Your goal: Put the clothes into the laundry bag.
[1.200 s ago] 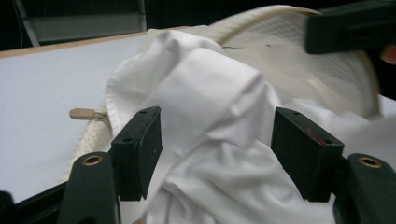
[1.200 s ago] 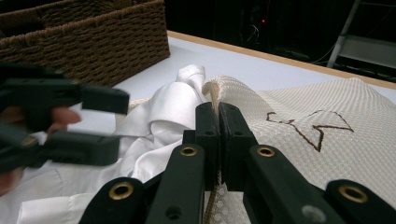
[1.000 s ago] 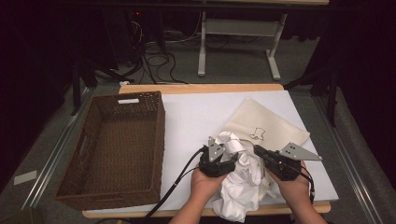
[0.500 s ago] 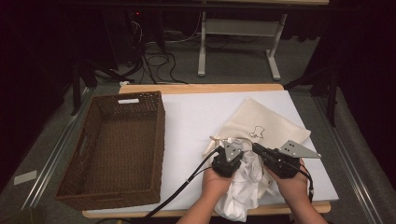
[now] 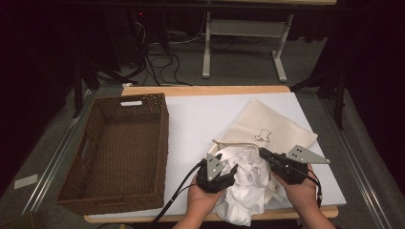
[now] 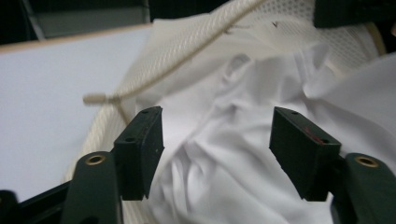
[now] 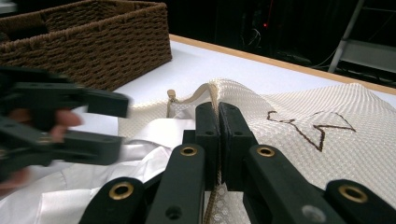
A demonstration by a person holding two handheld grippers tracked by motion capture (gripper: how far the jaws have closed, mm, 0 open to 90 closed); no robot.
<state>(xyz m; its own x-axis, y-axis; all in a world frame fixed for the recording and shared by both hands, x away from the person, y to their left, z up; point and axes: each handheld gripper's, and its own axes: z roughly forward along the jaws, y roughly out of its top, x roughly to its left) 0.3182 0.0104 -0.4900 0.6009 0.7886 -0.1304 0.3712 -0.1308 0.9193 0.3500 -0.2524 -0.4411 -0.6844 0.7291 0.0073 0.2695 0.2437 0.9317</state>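
Item one: a cream waffle-weave drawstring bag (image 5: 272,128) with a small brown embroidered motif, which we find lying flat on the right half of the white-topped counter (image 5: 200,114), its mouth turned toward the near edge. Its cream cord (image 6: 173,65) runs along the mouth hem and ends in a knotted tip over the white surface.

Item two: a crumpled white cloth garment (image 5: 243,191), part tucked in the bag's mouth, the rest spilling out over the near edge of the counter between the two hands.

Item three: a dark brown woven wicker basket (image 5: 157,143), rectangular with cut-out handles, which we see standing on the left side of the counter, well apart from the bag (nothing shows inside it).

Item four: the left claw (image 6: 217,149), spread wide, its two black jaws set either side of a fold of the white garment just at the bag's opening; we cannot tell whether the pads touch the cloth.

Item five: the right claw (image 7: 218,140), jaws pressed together, pinching the upper hem of the bag's mouth and holding it raised above the garment.
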